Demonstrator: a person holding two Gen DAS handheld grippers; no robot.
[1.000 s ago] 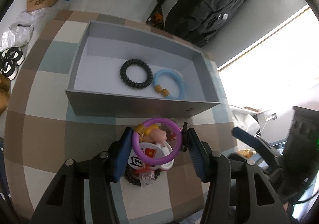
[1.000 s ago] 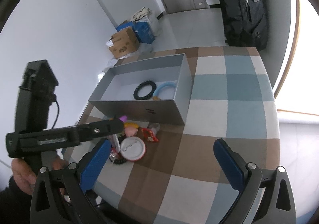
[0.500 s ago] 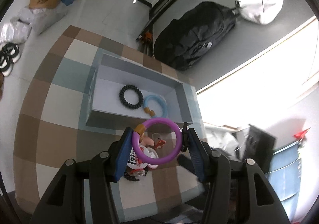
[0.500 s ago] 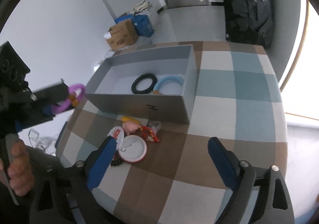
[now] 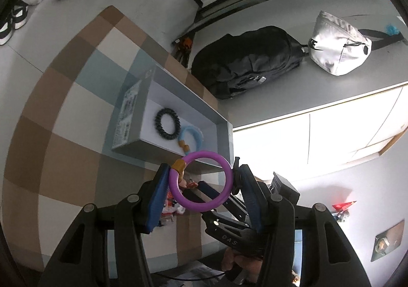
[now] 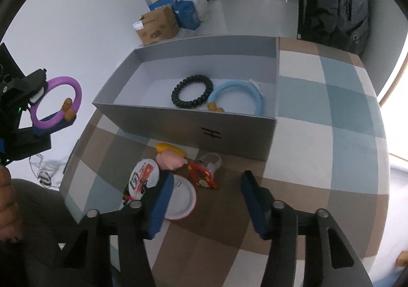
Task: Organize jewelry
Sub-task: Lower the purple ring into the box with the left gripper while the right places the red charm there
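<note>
**While your left gripper holds the purple ring, your right is closing over the loose pieces**

Your left gripper (image 5: pixel 201 185) has its blue pads pressed on either side of the purple ring (image 5: pixel 200 180), which is lifted off the table; its amber bead sits by the left pad. Your right gripper (image 6: pixel 206 199) points down at the checked tablecloth (image 6: pixel 318 144), jaws closing, with nothing pinched between them yet. Its left pad overlaps the white round badge (image 6: pixel 182 197). Just beyond lie a red charm (image 6: pixel 201 176), a pink piece (image 6: pixel 169 159), a yellow piece (image 6: pixel 168 147) and a printed badge (image 6: pixel 142 176), all near the grey box's (image 6: pixel 188 128) front wall. Inside the box, the black coil bracelet (image 6: pixel 192 91) and blue ring (image 6: pixel 238 95) lie touching, toward its right end.
</note>
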